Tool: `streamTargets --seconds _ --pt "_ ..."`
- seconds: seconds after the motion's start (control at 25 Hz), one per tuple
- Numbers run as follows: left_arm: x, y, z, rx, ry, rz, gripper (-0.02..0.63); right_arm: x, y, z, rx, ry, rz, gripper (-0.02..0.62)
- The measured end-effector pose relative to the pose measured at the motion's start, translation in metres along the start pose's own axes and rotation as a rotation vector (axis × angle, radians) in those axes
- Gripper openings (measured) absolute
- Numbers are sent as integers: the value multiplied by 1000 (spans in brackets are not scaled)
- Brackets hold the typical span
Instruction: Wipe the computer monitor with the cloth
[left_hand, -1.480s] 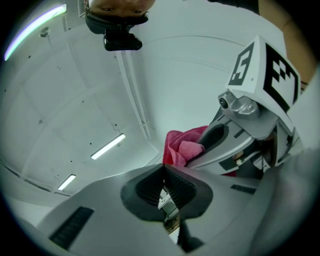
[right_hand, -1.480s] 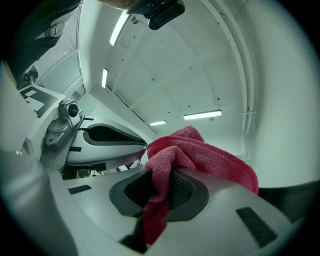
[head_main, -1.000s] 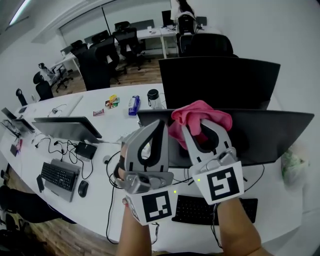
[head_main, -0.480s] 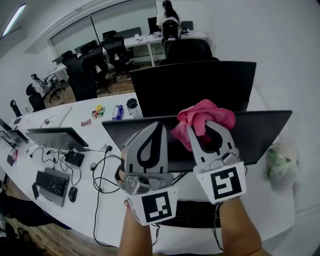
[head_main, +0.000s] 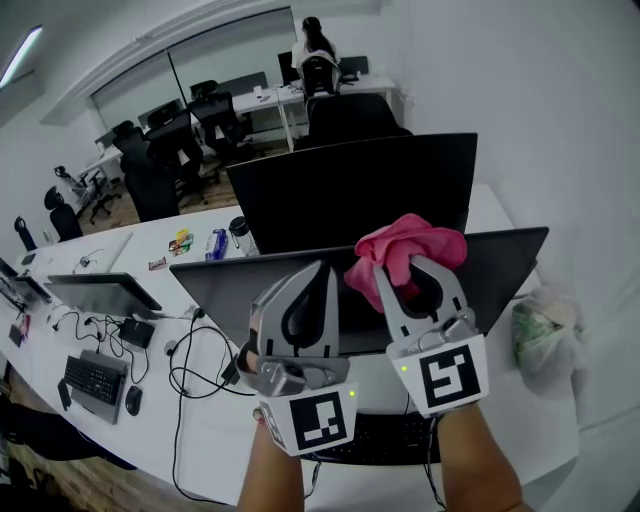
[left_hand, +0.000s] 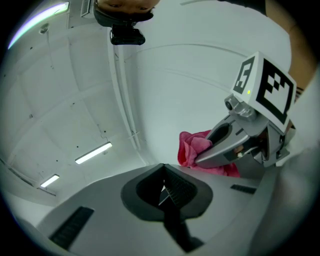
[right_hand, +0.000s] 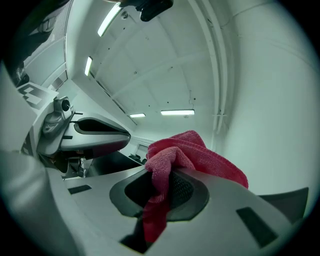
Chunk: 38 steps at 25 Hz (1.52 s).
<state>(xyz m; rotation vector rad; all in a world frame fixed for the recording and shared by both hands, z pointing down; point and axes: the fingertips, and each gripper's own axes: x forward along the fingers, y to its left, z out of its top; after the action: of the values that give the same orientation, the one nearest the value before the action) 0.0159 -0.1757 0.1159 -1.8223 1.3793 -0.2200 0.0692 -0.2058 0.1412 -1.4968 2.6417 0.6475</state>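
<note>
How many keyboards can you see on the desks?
2. The near keyboard lies at the bottom of the head view, partly covered. The far-left keyboard sits on the desk beside a mouse. More may be hidden.

The white bench (head_main: 135, 255) carries a dark monitor (head_main: 215, 290). Behind it stand a second monitor (head_main: 350, 190) and a jar (head_main: 238, 233). To its right lies a plastic bag (head_main: 545, 335), to its left cables (head_main: 190, 365) and a keyboard (head_main: 92, 378).
</note>
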Motion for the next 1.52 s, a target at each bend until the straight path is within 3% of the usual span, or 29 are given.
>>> streamTargets --seconds 0.24,0.56,0.88,1.24,1.52 --pt "-3 -1 19 3 -38 -7 3 -22 -3 26 29 -61 -14 63" --pt "-23 22 42 12 -60 -32 3 -46 20 58 -19 -106 32 63" --pt "-46 42 69 -3 -96 -26 3 -72 32 95 -56 -152 25 63" --pt "-58 53 84 35 -148 -34 3 -86 35 103 -122 -140 0 63" --pt "-63 57 102 41 -194 -35 3 -95 31 126 -100 -203 -12 63"
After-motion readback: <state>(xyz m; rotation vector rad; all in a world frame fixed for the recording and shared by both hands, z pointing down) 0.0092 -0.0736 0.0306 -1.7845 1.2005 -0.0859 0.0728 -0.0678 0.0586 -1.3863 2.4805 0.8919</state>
